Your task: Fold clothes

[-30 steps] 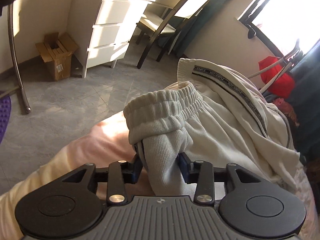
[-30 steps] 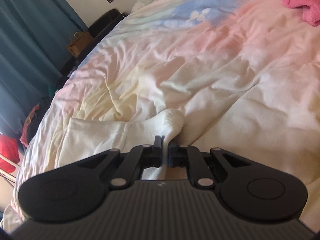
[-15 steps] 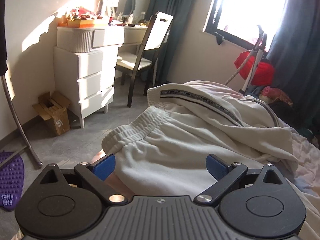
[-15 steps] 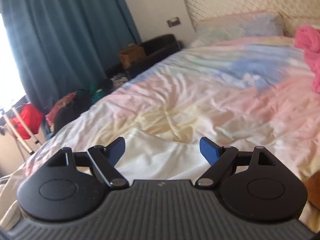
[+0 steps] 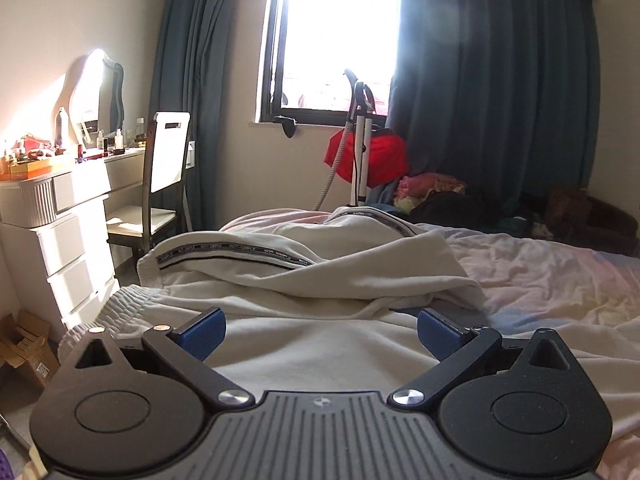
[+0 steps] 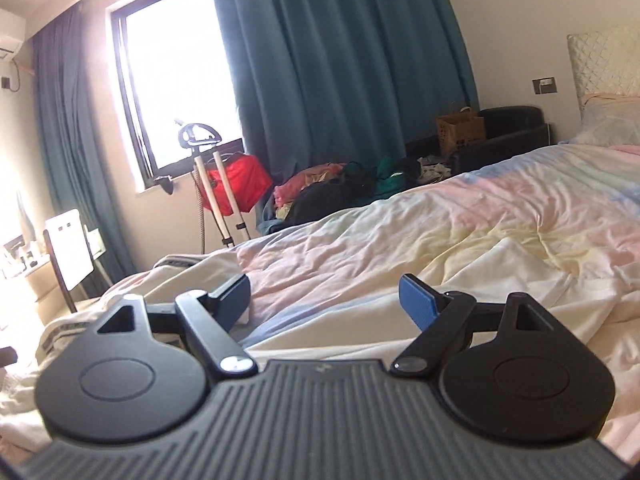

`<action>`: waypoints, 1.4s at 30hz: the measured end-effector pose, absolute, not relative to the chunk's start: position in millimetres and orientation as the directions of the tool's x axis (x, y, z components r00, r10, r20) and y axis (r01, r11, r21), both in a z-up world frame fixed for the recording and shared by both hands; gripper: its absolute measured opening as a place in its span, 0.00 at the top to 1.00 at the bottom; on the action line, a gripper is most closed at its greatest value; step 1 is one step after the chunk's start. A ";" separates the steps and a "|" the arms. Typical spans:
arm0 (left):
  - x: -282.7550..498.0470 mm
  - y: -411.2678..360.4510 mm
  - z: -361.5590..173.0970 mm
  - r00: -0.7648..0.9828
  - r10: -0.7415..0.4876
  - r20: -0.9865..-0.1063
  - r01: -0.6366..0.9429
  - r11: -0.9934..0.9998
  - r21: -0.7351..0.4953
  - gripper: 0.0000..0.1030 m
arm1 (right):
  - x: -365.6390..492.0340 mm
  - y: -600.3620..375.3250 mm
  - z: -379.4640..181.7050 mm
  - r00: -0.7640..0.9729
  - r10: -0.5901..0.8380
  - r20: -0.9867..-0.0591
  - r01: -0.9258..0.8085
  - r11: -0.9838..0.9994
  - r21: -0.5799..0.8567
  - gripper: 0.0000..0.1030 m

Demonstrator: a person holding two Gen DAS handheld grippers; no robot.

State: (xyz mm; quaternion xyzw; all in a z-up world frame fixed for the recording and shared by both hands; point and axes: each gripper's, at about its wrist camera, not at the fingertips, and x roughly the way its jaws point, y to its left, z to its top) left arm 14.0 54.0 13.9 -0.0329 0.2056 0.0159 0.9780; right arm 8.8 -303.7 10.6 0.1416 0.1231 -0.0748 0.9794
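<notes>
Cream knit, ribbed at the waistband and edged with a dark lettered stripe: the trousers [image 5: 304, 264] lie on the bed [image 5: 560, 280], heaped near its foot corner on the side toward the dresser [image 5: 60, 240] and chair [image 5: 166, 176]. One layer is turned over another, so the striped band runs crosswise in the left wrist view, with the elastic waistband at the lower left edge of the bed.

The left gripper [image 5: 319, 330] hangs just above the flat front part of the cloth. Its fingers are spread wide and hold nothing. The trousers lie straight ahead of it and below, their long axis running roughly left to right across its line of sight.

The right gripper [image 6: 325, 300] is likewise spread and empty. The trousers [image 6: 192, 276] sit off to its left, while a pale flap of cloth [image 6: 508, 276] lies ahead and to its right on the pastel cover; whether that flap belongs to the trousers cannot be told from here.

The left gripper is the nearer to the bulk of the garment. The heap looks partly doubled over but loose and uneven, which would fit either a fold half made or a garment simply dropped there.
</notes>
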 end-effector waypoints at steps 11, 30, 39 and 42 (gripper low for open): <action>20.2 54.1 -19.0 0.878 0.025 -0.479 -0.062 0.996 -0.061 0.00 | 26.6 -288.1 -2.3 0.953 -0.112 -0.283 0.176 0.962 0.210 0.19; 106.2 -14.1 -19.7 0.870 -0.001 -0.493 0.094 0.982 0.164 0.00 | 58.6 -312.3 27.0 0.946 -0.056 -0.319 0.136 0.963 0.235 0.19; 283.2 -105.1 -31.7 0.881 -0.098 -0.464 0.151 0.985 0.078 0.00 | 76.5 -338.2 -7.0 0.921 -0.151 -0.360 0.263 0.921 0.287 0.19; 334.3 -150.3 -48.5 0.870 -0.082 -0.487 0.174 0.974 0.146 0.00 | 97.9 -343.3 -27.2 0.899 -0.161 -0.407 0.294 0.911 0.291 0.19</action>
